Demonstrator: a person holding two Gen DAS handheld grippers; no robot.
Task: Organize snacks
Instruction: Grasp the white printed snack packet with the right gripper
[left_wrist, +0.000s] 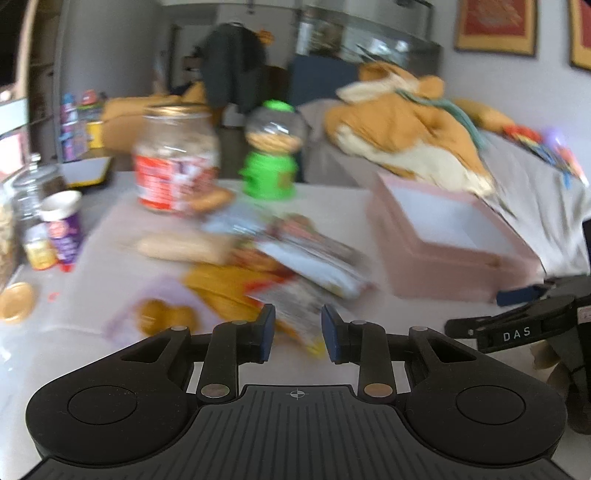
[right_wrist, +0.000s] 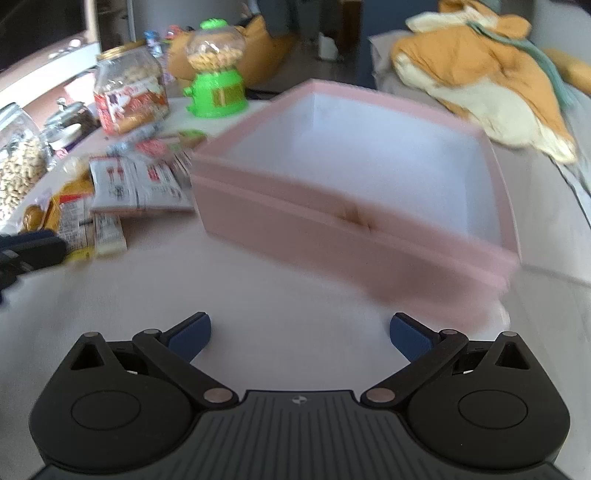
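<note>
Pink box (right_wrist: 354, 206) sits empty near the table's far edge; the left gripper (left_wrist: 297, 334), narrowly parted and holding nothing, should close squarely on one snack packet (left_wrist: 306, 254), while the right gripper (right_wrist: 300, 338) waits wide open and empty.

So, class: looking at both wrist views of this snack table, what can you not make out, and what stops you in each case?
- Left wrist view: wrappers in the snack pile are unreadable, smeared by motion blur.
- Left wrist view: the right gripper is cut off by the frame edge; its jaws are not visible.
- Right wrist view: the front floor of the pink box is hidden by its near wall.
- Right wrist view: the label on the jar is too small and blurred.
</note>
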